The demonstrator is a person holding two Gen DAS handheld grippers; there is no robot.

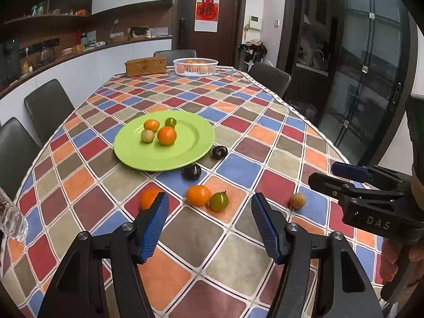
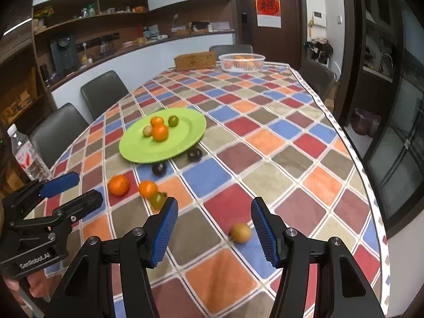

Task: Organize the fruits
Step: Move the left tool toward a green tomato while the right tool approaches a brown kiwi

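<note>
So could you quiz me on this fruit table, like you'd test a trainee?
1. How many fruits lie on the green plate?
2. True or false: the left gripper holds an orange.
3. Which fruit lies nearest the right gripper: A) dark fruit, B) brown fruit, C) orange?

Key: 1) four; 2) false, its jaws are open and empty; 3) B.

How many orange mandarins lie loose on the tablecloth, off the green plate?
2. One mandarin lies left, toward the water bottle; the other mandarin touches a green fruit. Both sit before the green plate.
</note>
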